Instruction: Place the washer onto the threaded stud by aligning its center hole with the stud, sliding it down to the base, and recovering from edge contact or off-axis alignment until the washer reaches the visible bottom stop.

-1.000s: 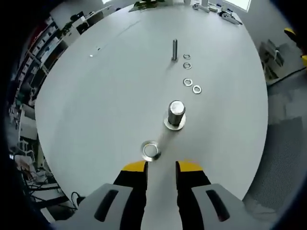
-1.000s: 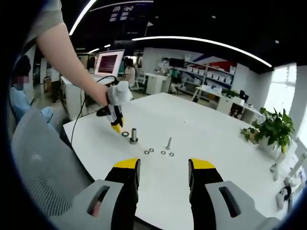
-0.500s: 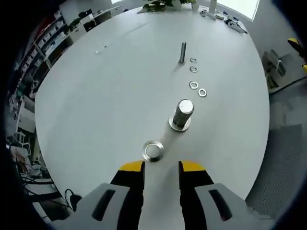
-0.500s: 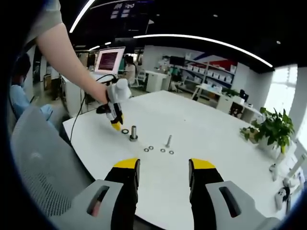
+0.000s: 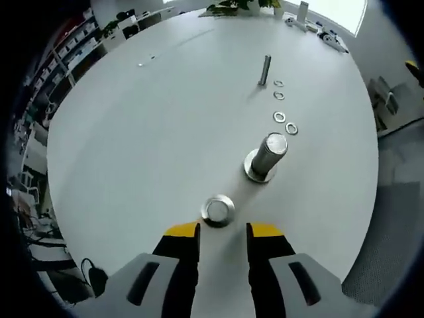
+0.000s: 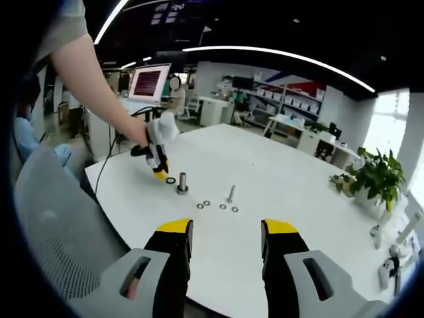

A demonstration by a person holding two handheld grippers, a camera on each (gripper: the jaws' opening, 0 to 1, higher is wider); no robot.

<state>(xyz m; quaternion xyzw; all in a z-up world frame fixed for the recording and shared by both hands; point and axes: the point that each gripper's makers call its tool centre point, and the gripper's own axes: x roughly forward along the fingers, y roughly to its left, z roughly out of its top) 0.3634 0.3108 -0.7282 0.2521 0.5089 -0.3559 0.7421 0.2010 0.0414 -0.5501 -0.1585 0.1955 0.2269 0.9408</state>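
From my right tool's view, the small washers [image 6: 199, 205] are too tiny to show holes or count reliably.

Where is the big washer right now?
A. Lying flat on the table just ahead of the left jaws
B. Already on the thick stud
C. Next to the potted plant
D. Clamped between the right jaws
A: the big washer lies flat on the white table, just beyond the open left gripper and short of the thick stud.
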